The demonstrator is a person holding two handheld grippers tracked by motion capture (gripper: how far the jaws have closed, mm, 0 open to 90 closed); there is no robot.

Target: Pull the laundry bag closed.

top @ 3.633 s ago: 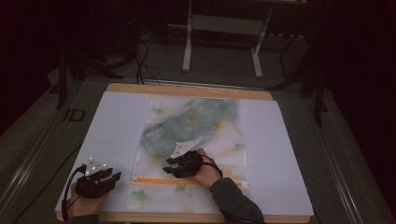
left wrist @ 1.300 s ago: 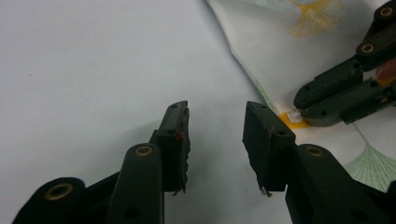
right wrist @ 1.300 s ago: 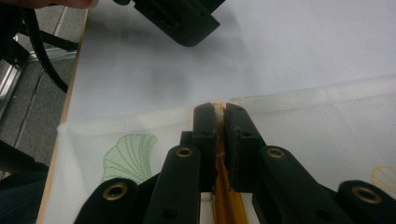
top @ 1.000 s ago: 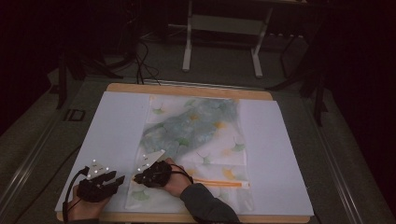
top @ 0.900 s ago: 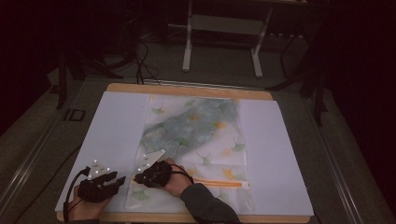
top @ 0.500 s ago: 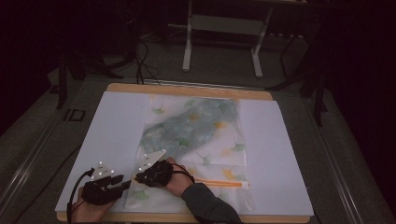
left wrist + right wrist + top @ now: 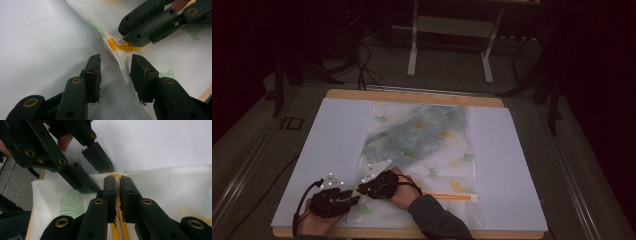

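Note:
A white mesh bag [image 7: 422, 145] with a leaf print lies flat on a white sheet [image 7: 327, 140]. An orange zipper [image 7: 447, 196] runs along the bag's near side. At the zipper's left end my right gripper [image 7: 363, 189] is shut on the orange zipper pull [image 7: 125, 47], and the zipper tape [image 7: 121, 225] runs between its jaws [image 7: 118, 181]. My left gripper [image 7: 115, 75] is open right beside it, and its jaws have just been closing. The bag's corner edge [image 7: 120, 65] lies between them with the pads clear of it. Farther off in the right gripper view are the left gripper's fingers [image 7: 97, 161].
The white sheet covers a wooden table [image 7: 412, 95] whose front edge runs just behind my hands. A metal stand [image 7: 452, 30] and cables sit on the dark floor beyond the table. Bare sheet lies to the left and right of the bag.
My right gripper has slid left along the zipper from the bag's middle to its left end. The left gripper has edged right toward it, jaws a little narrower.

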